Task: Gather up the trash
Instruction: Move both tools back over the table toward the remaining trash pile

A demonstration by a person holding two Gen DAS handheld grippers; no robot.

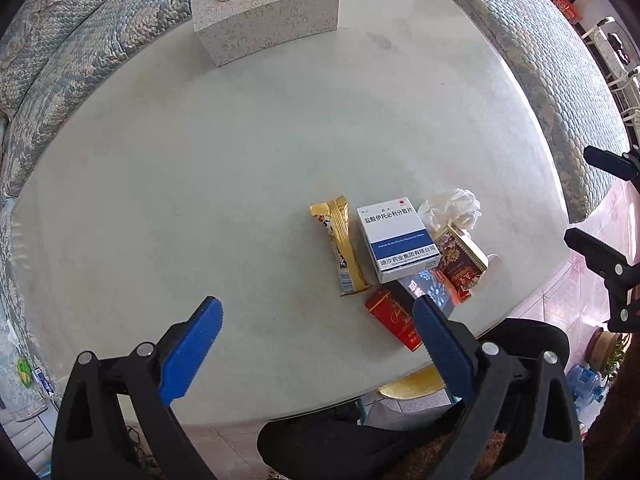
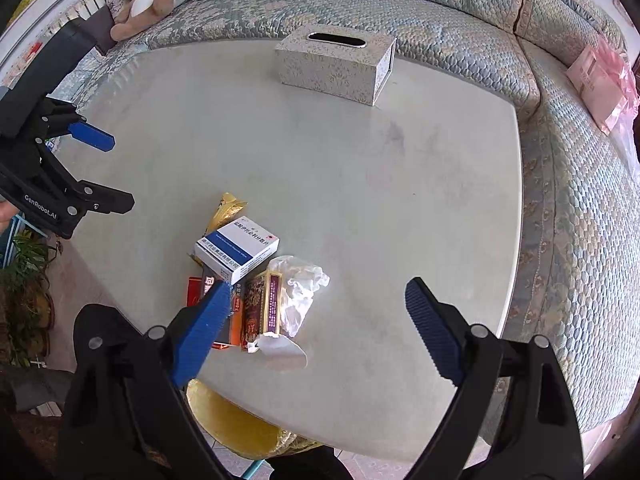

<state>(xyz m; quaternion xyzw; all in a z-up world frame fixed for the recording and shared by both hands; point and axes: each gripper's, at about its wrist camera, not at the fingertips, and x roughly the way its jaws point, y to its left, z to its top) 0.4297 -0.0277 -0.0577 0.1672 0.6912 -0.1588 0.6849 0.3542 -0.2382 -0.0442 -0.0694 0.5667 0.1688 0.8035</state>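
We count one gold wrapper [image 1: 339, 245], one white box [image 1: 398, 240], one crumpled tissue [image 1: 456, 208], one tissue box [image 1: 266, 10]. Left gripper [image 1: 318, 326] and right gripper [image 2: 318, 300] both gape, empty.

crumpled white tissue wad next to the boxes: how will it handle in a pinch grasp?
The crumpled white tissue wad looks soft and loosely balled, so it will probably compress and need the jaws nearly shut. It is likely very light and may drag instead of lifting cleanly. It touches the dark red and gold box, so a wide grasp may nudge that.
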